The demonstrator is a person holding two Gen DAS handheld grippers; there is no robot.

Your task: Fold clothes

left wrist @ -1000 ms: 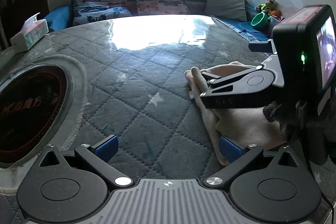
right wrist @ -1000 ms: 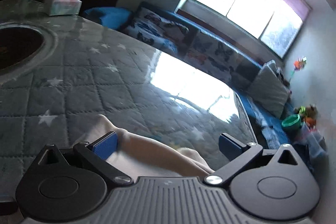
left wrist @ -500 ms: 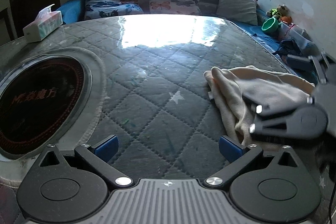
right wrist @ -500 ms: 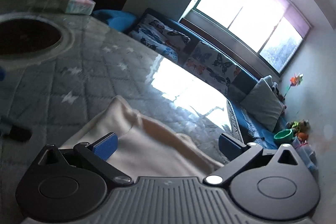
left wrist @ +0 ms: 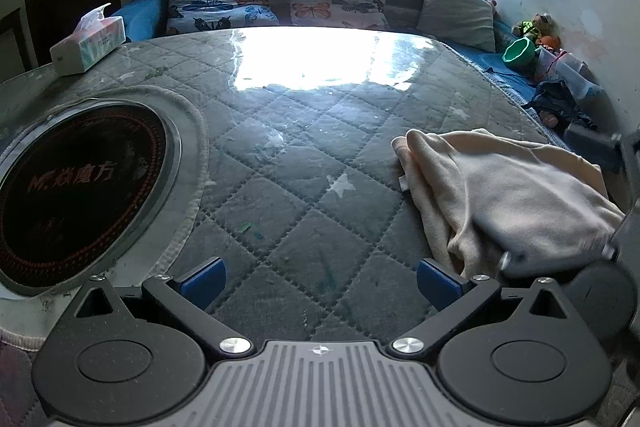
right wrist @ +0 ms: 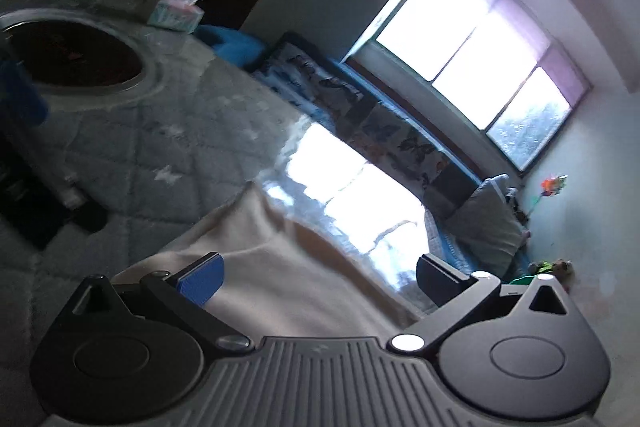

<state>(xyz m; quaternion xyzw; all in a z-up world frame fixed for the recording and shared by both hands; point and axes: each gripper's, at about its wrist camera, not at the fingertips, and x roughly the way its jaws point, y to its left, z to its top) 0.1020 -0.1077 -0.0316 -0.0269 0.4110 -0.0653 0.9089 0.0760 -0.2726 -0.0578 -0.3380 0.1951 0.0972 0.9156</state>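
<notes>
left gripper (left wrist: pixel 318 281) spread wide, holding nothing, over bare quilted table cover (left wrist: pixel 280 195). cream garment (left wrist: pixel 500 195) lies bunched to its right, on the table's right side, long axis running right from the near-left corner. right gripper (right wrist: pixel 318 281) also spread wide, directly above the cloth, gripping nothing, so judged the nearer tool. round dark plate (left wrist: pixel 76 183) reads "mf", then chinese characters. tissue box (left wrist: pixel 86 45) print illegible.

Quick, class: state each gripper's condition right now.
Left gripper: open, holding nothing.
Right gripper: open, over the cloth, not gripping it.
</notes>
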